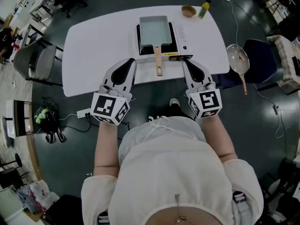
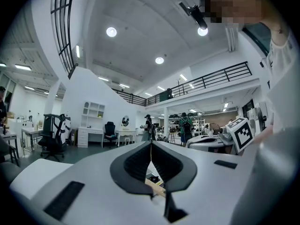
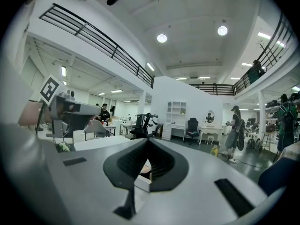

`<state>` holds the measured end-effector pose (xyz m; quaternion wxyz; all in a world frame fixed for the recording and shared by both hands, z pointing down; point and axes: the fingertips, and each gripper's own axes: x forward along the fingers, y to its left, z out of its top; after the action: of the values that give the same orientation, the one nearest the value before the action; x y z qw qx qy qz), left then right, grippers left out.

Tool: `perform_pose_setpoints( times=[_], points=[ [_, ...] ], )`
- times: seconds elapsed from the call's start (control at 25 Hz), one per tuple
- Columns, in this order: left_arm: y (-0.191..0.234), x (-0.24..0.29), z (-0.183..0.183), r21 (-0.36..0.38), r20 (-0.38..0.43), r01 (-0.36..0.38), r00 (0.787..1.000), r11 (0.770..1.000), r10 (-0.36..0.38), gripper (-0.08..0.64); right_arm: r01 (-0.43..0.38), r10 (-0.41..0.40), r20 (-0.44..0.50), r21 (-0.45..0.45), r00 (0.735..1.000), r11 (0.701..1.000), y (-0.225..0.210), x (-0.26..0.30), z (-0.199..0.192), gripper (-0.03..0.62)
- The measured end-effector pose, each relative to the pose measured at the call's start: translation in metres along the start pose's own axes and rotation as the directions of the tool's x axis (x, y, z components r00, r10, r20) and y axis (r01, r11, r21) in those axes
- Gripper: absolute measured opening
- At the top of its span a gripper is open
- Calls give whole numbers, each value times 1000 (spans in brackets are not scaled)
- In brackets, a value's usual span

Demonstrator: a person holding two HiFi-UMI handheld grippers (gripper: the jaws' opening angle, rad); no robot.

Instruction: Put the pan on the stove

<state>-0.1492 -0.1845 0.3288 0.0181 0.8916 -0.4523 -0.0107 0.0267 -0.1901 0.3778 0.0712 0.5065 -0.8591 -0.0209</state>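
Pan apparently on stove; handle between closed, empty left claw and right claw.

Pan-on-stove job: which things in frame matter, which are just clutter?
Job:
- rectangular pan, already on the stove
- left hand-held gripper and right hand-held gripper, both shut and empty

Lying about:
- small bowl at the far edge of the table
- bottle beside it
- round pan on the blue chair
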Motion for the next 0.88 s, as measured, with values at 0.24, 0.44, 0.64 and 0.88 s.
perform_pose_setpoints(
  times=[0.24,0.44,0.64,0.88],
  points=[
    [0,-1,4,-5,13,-10,1000,1000,10,21,-4,4,0,2,1000,1000,-3,2,3,2],
    [3,-4,10,-8,22,-29,999,1000,29,21,-17,17,9,7,1000,1000,-1,3,6,2],
    [3,-3,7,3,14,-28,1000,1000,28,22,-23,23,14,0,1000,1000,1,7,4,2],
    [9,-4,5,-8,11,-46,999,999,46,22,-28,28,19,-5,999,1000,2,10,5,2]
  ],
)
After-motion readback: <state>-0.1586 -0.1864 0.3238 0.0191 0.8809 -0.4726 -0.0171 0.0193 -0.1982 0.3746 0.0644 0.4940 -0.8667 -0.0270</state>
